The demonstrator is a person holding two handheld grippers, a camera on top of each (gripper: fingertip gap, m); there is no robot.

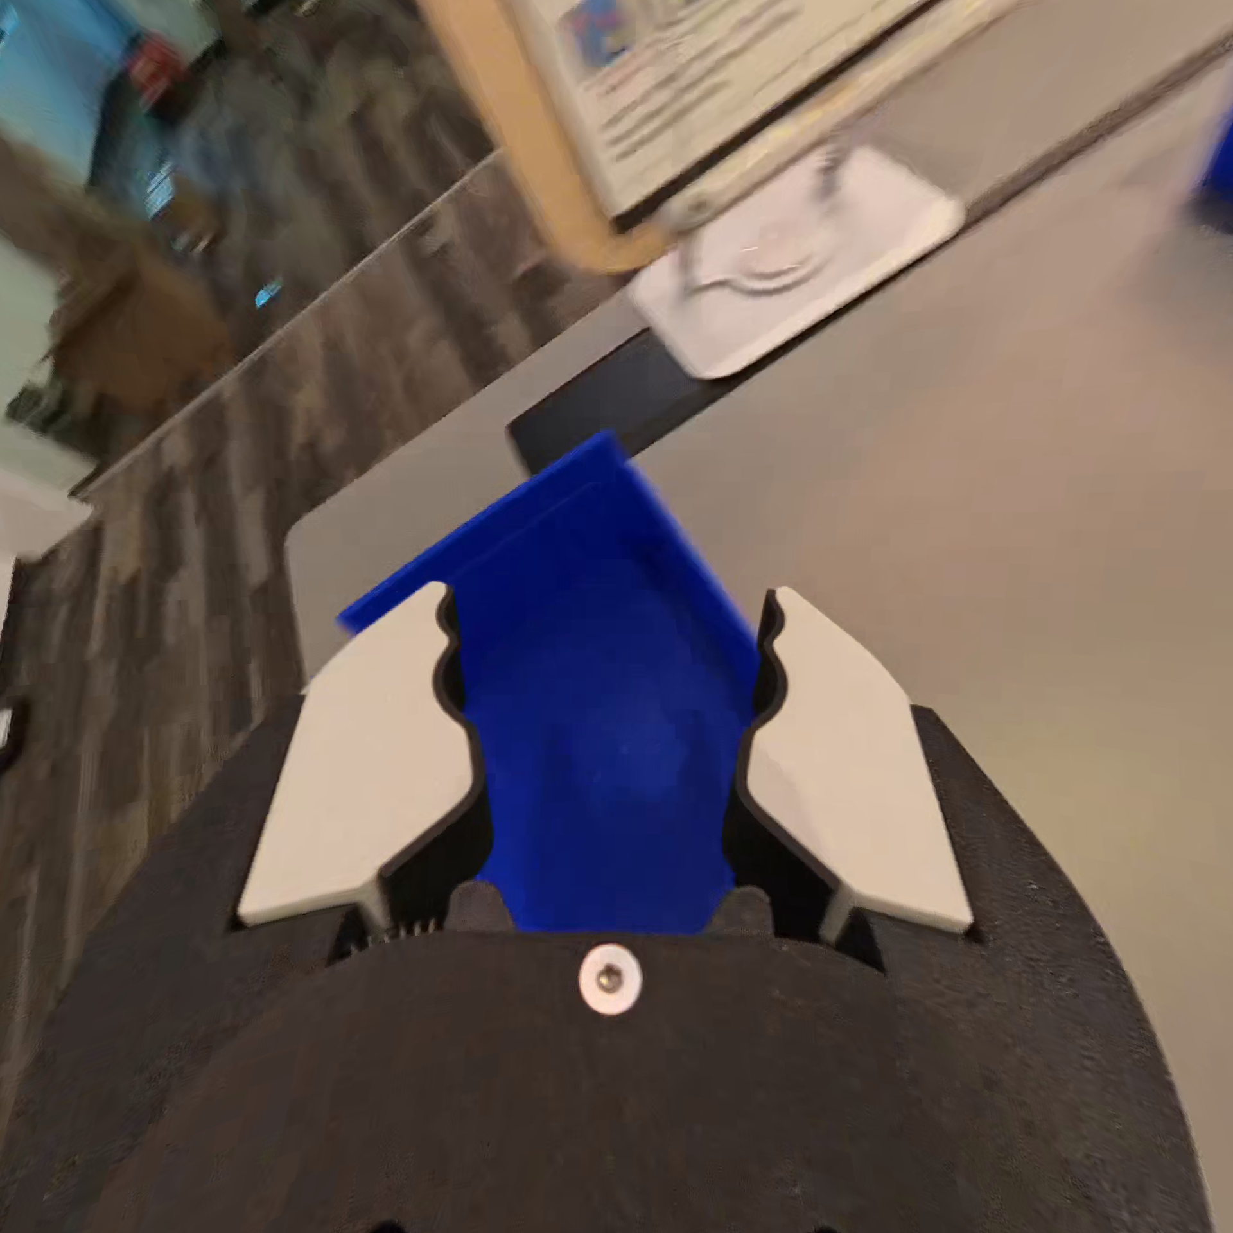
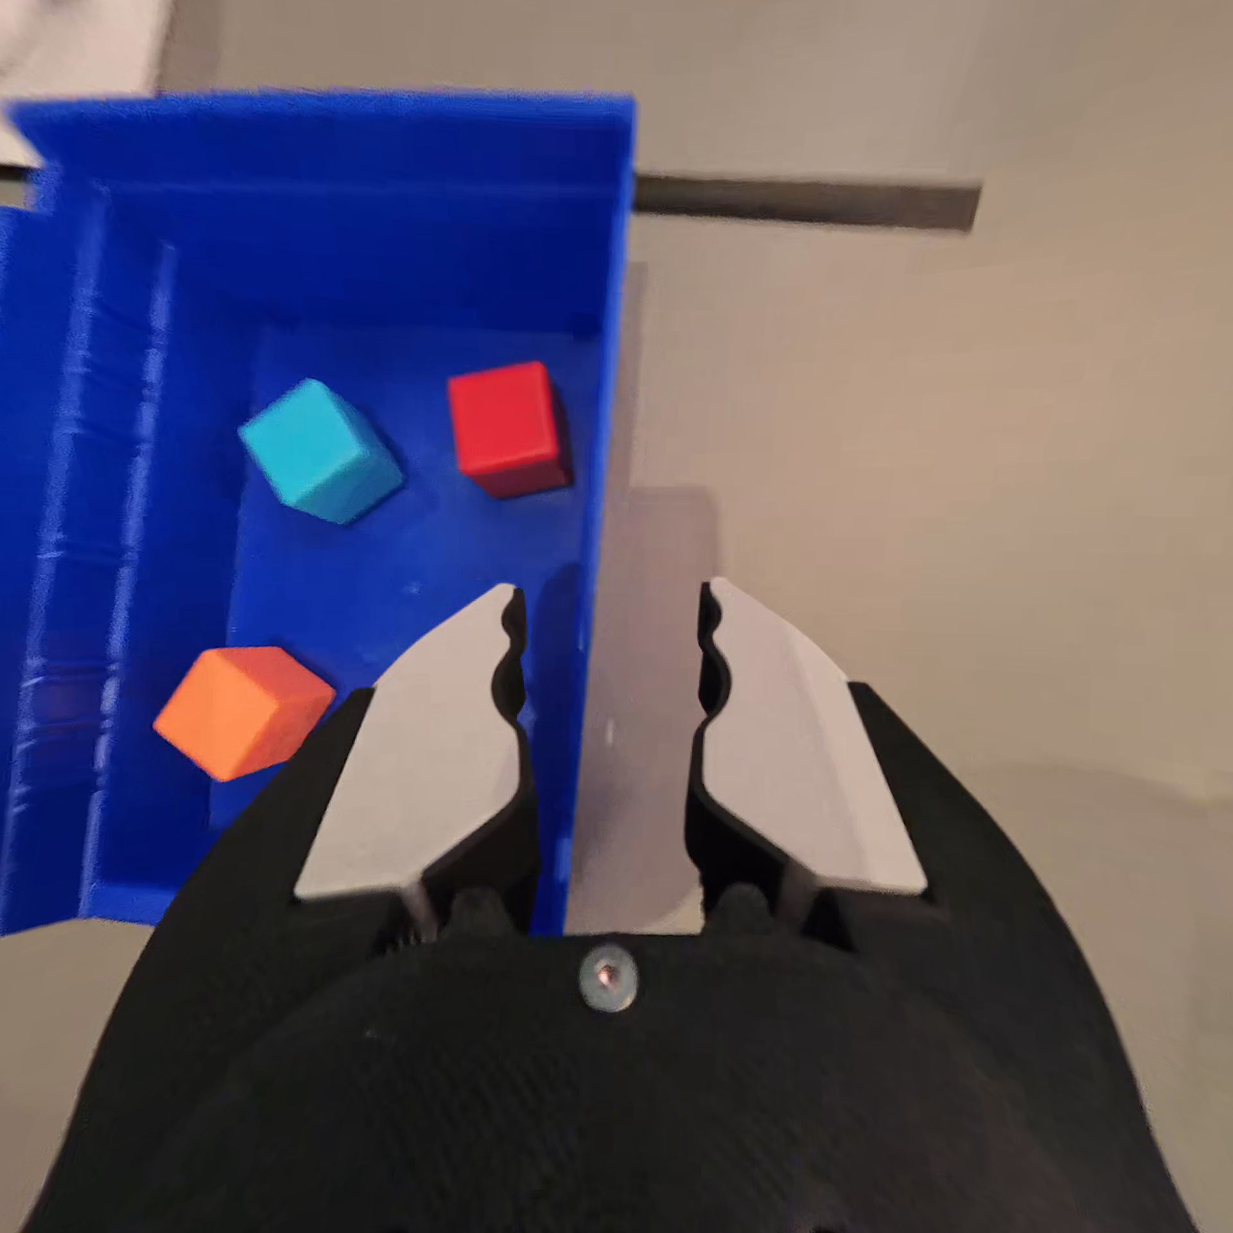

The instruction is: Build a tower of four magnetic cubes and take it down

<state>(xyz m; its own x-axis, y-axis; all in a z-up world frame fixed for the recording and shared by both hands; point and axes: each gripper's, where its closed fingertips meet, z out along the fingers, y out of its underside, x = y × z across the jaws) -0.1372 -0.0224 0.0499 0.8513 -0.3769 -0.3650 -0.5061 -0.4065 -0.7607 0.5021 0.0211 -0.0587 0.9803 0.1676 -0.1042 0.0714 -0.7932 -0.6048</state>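
In the right wrist view our right gripper (image 2: 610, 594) hangs with fingers parted and empty, straddling the right wall of the blue box (image 2: 610, 400). The red cube (image 2: 504, 420) lies just up-left of them, nearest; the cyan cube (image 2: 320, 450) and orange cube (image 2: 240, 710) sit farther left. Our left gripper (image 1: 607, 600) clasps a blue piece (image 1: 600, 667) above the surface (image 1: 967, 534).

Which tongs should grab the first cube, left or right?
Right. The right tongs are open and empty above the blue bin, near the red cube. The left tongs are closed on a blue piece.
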